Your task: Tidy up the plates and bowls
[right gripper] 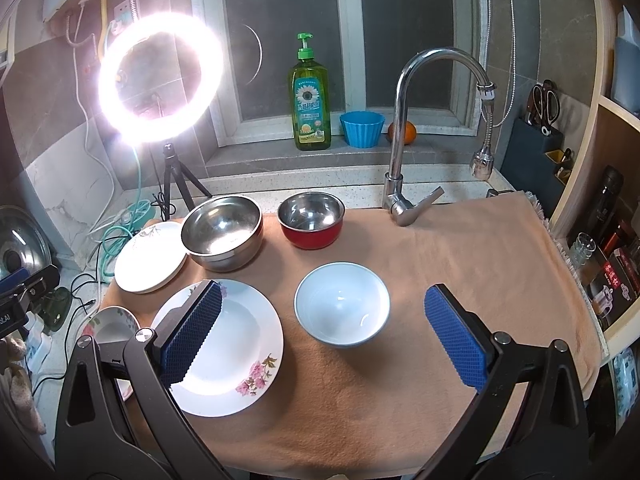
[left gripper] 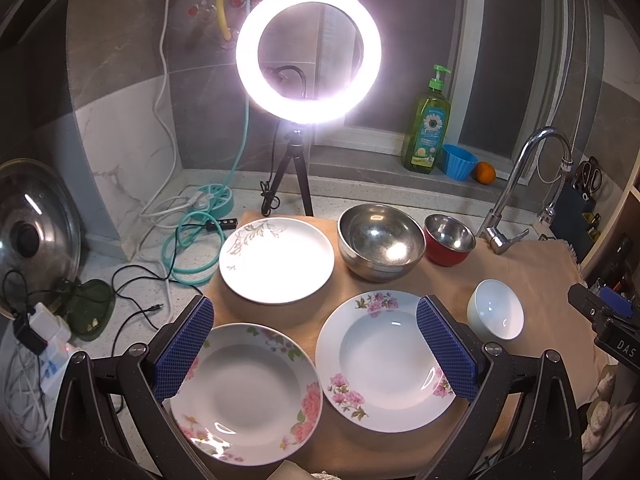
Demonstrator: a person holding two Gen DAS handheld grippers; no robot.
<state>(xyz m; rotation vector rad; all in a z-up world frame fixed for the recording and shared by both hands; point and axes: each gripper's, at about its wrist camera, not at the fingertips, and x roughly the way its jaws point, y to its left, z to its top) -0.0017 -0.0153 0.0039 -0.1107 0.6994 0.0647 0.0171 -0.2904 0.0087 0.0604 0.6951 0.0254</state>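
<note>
- Left tongs (left gripper: 316, 344) spread wide, empty, above two floral plates (left gripper: 386, 354).
- Right tongs (right gripper: 324, 332) likewise agape (nothing held), flanking white bowl (right gripper: 342, 304).

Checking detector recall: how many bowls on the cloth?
3. Large steel bowl at back left, red bowl just right of it, white bowl nearer the front. None looks hidden.
</note>
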